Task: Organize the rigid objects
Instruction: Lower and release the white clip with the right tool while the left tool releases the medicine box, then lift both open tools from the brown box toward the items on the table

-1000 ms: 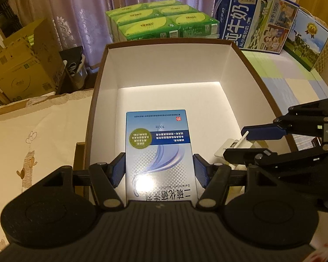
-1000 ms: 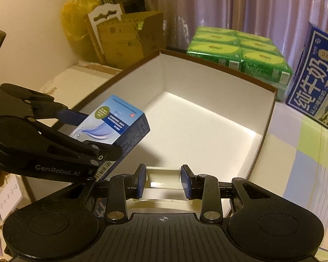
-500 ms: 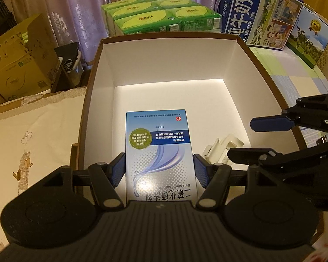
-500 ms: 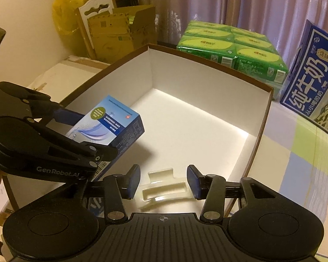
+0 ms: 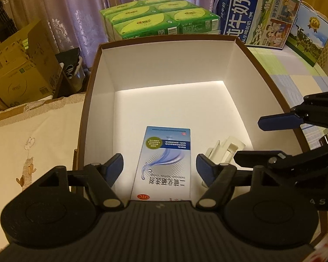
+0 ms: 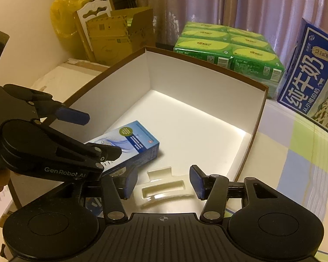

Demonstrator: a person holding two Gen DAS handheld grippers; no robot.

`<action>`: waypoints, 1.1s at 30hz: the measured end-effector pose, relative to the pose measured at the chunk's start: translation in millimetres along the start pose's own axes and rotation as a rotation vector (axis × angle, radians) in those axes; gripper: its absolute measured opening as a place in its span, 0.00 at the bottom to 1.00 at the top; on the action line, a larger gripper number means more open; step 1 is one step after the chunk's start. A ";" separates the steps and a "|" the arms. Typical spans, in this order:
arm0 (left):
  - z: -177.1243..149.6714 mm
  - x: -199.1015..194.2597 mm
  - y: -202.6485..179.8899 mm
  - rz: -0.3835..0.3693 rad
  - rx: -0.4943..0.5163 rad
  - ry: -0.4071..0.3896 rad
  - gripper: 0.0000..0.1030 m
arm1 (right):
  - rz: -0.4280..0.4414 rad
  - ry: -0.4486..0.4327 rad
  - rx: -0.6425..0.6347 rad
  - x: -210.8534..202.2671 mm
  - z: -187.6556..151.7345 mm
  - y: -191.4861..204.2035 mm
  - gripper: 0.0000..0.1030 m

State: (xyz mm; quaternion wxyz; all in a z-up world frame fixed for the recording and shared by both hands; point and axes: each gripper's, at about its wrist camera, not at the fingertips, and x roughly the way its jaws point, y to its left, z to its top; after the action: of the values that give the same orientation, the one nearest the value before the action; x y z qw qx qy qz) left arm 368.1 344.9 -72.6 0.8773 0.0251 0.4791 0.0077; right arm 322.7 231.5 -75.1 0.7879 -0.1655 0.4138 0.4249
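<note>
The left tongs (image 5: 159, 170) are seen opening, their pads clear of the blue medicine box (image 5: 164, 163) lying flat between them on the floor of the white cardboard box (image 5: 164, 65). The right tongs (image 6: 161, 182) are opening too, with the cream plastic tray (image 6: 164, 188) released between them, just beside the medicine box. Green tissue packs (image 5: 159, 19) and a milk carton (image 5: 255, 11) stand beyond.
</note>
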 end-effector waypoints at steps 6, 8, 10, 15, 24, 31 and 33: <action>-4.3 -7.3 1.4 0.000 -0.024 0.012 0.68 | 0.008 -0.004 0.001 -6.9 -2.6 3.2 0.54; -6.0 -11.0 2.4 0.000 -0.032 0.015 0.68 | 0.010 -0.006 0.005 -9.2 -4.0 4.3 0.54; -7.7 -15.0 2.5 0.002 -0.034 0.013 0.68 | 0.017 -0.009 0.010 -11.9 -5.3 4.8 0.55; -11.6 -26.9 1.8 0.007 -0.047 0.005 0.68 | 0.018 -0.026 0.014 -21.0 -7.3 7.1 0.55; -20.8 -52.3 -5.4 0.015 -0.062 -0.015 0.68 | 0.032 -0.065 0.024 -47.0 -16.5 13.1 0.55; -32.7 -79.1 -14.3 0.018 -0.080 -0.039 0.68 | 0.048 -0.098 0.045 -75.0 -29.9 14.8 0.56; -37.4 -88.0 -17.6 0.020 -0.088 -0.049 0.68 | 0.056 -0.108 0.054 -83.8 -35.5 13.9 0.56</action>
State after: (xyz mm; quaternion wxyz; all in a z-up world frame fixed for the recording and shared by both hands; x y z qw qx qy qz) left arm 288.9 325.4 -19.7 0.8889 -0.0087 0.4566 0.0369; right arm 268.4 173.2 -28.8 0.8010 -0.1094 0.3864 0.4439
